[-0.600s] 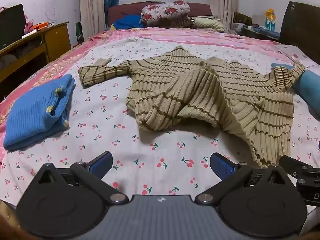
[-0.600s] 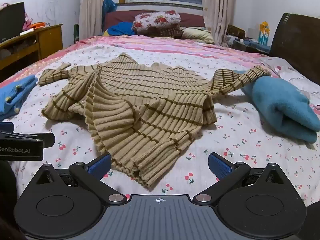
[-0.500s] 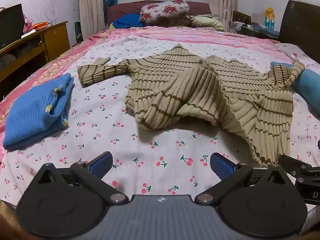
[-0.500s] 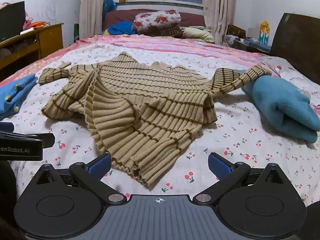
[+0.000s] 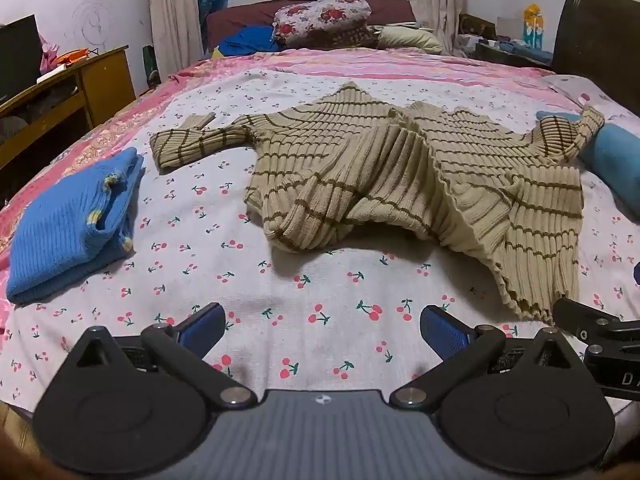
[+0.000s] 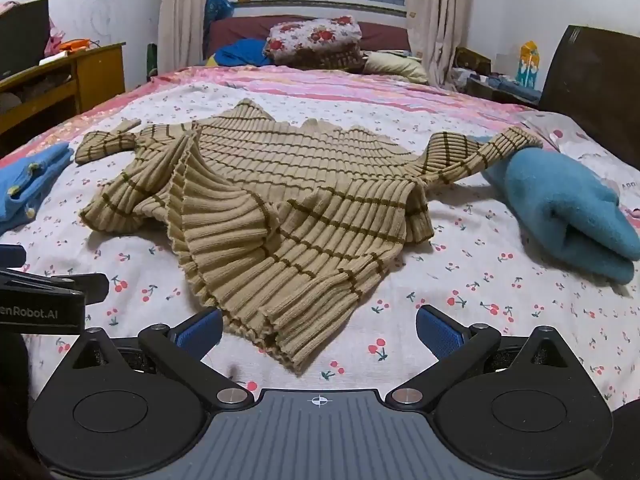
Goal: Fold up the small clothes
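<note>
A tan ribbed sweater with brown stripes (image 5: 400,184) (image 6: 288,208) lies crumpled on the cherry-print bedsheet (image 5: 320,292), both sleeves spread out to the sides. My left gripper (image 5: 322,328) hangs open over bare sheet in front of the sweater's left part, with nothing between its blue pads. My right gripper (image 6: 318,326) is open too, and the sweater's near hem corner reaches down between its pads without touching them. The right gripper's body shows at the right edge of the left wrist view.
A folded blue knit (image 5: 72,224) lies at the left of the bed, a folded teal fleece (image 6: 568,216) at the right under the sweater's sleeve. Pillows (image 6: 316,36) lie at the far end. A wooden desk (image 5: 68,92) stands left, a dark headboard (image 6: 592,88) right.
Both views have crept slightly back and up; the sweater sits a little farther from both grippers. The jaws have stayed wide apart and the clothes have not moved.
</note>
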### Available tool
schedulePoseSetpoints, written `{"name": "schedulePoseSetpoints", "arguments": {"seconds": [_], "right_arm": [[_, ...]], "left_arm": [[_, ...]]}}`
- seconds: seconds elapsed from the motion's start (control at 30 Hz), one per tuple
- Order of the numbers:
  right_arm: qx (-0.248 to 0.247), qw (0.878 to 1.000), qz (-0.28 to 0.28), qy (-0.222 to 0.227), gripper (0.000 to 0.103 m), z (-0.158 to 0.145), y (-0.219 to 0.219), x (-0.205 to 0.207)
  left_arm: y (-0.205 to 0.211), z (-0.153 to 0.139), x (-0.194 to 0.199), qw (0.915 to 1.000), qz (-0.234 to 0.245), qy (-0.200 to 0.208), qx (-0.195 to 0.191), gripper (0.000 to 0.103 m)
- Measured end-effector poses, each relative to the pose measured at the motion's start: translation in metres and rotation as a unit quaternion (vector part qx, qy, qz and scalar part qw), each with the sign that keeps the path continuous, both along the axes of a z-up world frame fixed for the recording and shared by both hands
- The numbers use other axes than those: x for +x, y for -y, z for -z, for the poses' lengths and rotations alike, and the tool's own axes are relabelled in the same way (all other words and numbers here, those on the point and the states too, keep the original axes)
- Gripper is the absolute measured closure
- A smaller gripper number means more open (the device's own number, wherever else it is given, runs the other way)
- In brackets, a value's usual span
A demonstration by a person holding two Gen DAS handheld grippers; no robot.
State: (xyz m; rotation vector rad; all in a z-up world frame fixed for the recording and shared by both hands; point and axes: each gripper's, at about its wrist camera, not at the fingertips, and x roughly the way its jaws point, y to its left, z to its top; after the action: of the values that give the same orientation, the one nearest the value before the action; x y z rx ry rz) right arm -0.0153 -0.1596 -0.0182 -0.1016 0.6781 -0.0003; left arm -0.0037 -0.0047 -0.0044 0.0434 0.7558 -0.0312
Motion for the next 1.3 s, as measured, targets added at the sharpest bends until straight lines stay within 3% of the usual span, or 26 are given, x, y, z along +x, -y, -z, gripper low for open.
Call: {"name": "schedulePoseSetpoints", "arguments": {"seconds": [1.3], "right_arm": [[-0.008, 1.0, 0.002, 0.0, 0.002, 0.0021, -0.0001, 0.0012]], "left_arm": [[0.0059, 0.004, -0.001, 0.9998, 0.017, -0.003, 0.008, 0.0]]}}
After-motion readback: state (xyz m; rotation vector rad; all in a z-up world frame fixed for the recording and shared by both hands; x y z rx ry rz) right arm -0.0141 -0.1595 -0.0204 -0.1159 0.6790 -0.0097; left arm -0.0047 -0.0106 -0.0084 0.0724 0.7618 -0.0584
